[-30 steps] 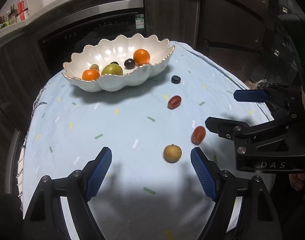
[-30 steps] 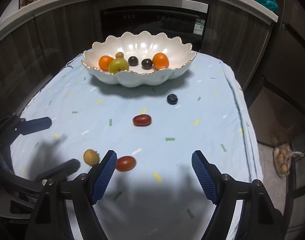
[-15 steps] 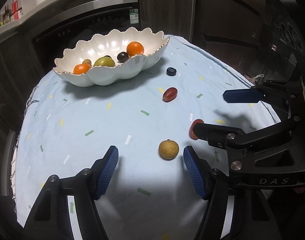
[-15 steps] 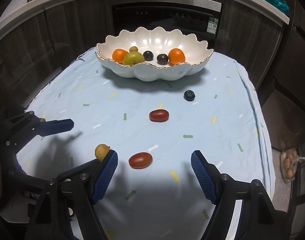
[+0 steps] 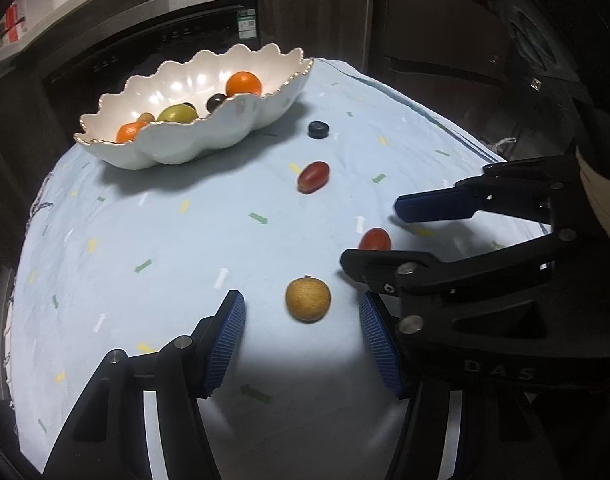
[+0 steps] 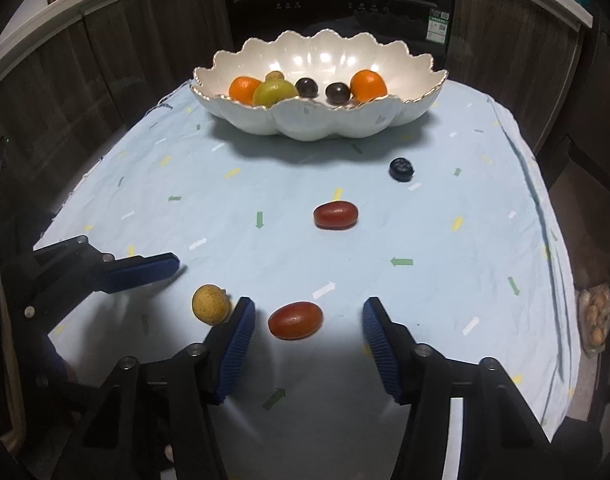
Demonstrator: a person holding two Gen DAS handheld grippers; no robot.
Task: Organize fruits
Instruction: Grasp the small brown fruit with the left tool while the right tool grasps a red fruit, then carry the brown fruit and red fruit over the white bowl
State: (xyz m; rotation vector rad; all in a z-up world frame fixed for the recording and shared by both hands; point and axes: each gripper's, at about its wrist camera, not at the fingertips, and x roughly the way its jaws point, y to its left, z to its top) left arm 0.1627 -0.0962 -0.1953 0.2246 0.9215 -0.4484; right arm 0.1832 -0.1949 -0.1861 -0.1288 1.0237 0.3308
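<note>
A tan fruit (image 5: pixel 308 299) is framed between the closing jaws of the left gripper (image 5: pixel 303 338), its pads not yet touching it. Beside it, the right gripper (image 6: pixel 308 338) is seen closing around a red tomato (image 6: pixel 295 320), gaps still showing on both sides. A second tomato (image 6: pixel 336 215) and a blueberry (image 6: pixel 401 169) lie on the blue cloth (image 6: pixel 445 240), short of the white bowl (image 6: pixel 325 124).

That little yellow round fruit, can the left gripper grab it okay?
Probably yes. The yellow round fruit sits on the cloth between the left gripper's closing fingers, not yet touched. The right gripper crowds close beside it, closing around the red tomato, but doesn't block it.
</note>
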